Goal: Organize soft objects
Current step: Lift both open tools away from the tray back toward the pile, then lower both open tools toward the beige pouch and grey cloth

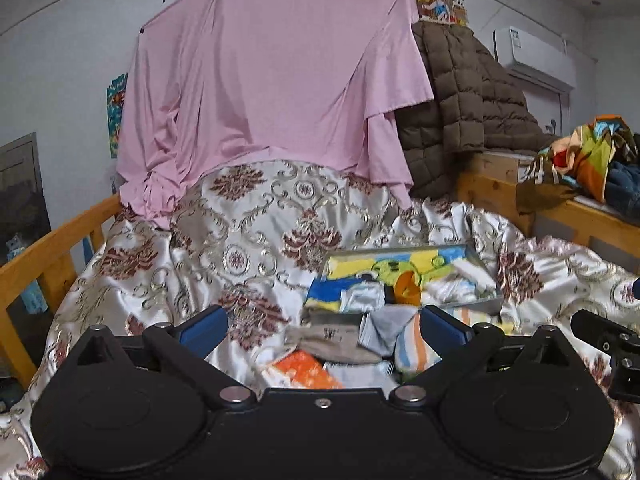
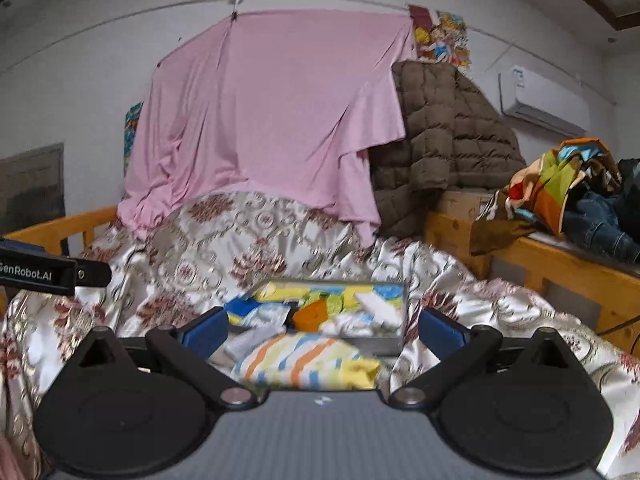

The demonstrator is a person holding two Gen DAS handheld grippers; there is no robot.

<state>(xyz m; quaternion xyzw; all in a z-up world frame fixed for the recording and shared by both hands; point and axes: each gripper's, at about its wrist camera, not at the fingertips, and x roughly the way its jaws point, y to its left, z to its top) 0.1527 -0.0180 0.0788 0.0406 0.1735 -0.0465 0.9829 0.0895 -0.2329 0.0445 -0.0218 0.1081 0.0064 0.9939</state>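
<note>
A grey box (image 1: 478, 258) (image 2: 394, 342) full of folded colourful socks and cloths sits on the floral satin bedspread (image 1: 240, 240) (image 2: 200, 248). In front of it lies a loose pile: a grey-brown sock (image 1: 332, 338), a grey cloth (image 1: 390, 326), an orange piece (image 1: 304, 368) and a striped sock (image 1: 416, 348) (image 2: 300, 360). My left gripper (image 1: 324, 326) is open above this pile, holding nothing. My right gripper (image 2: 324, 328) is open over the striped sock, also holding nothing. The other gripper's body shows at each view's edge.
A pink sheet (image 1: 272, 76) hangs against the back wall. Beside it a brown puffer jacket (image 1: 460, 100) lies on a wooden shelf (image 1: 492, 184). Wooden bed rails (image 1: 52, 248) run along the left, and colourful clothes (image 2: 560, 184) are heaped at right.
</note>
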